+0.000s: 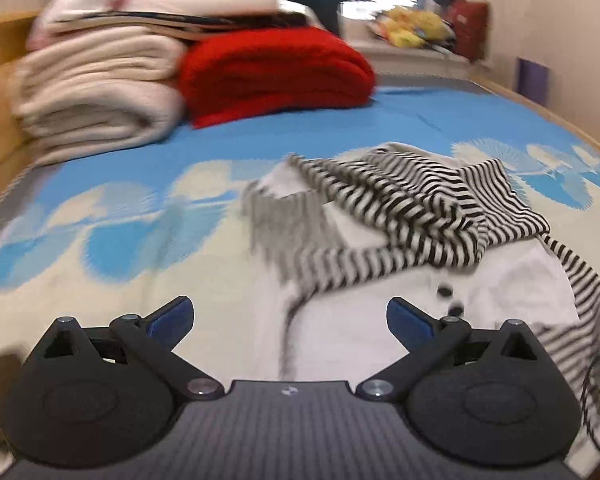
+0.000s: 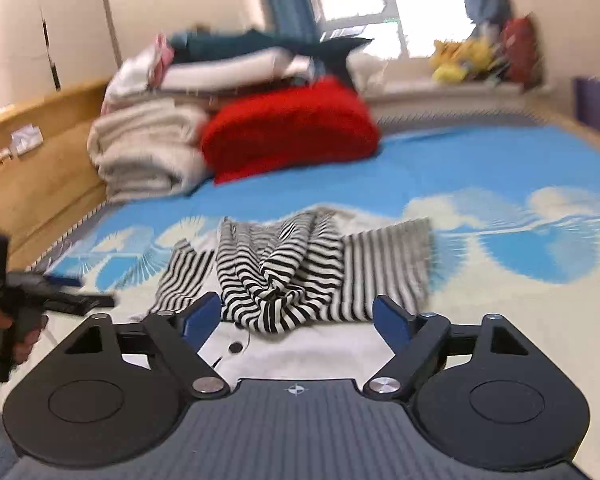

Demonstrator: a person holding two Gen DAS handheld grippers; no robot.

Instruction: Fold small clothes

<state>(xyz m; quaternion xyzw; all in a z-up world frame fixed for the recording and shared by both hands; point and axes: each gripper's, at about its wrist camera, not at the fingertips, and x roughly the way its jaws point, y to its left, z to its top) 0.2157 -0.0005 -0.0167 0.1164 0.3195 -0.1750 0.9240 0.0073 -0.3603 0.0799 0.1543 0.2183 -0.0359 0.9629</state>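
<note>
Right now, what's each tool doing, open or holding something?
Left tool: open, holding nothing.
Right tool: open, holding nothing, above the striped garment.

The left gripper [image 1: 288, 316] hovers with its jaws spread wide and nothing between them, over a crumpled striped garment [image 1: 404, 216] on the bed [image 1: 100, 216]. Behind, a red blanket [image 1: 276, 76] sits beside cream blankets [image 1: 96, 96]
</note>
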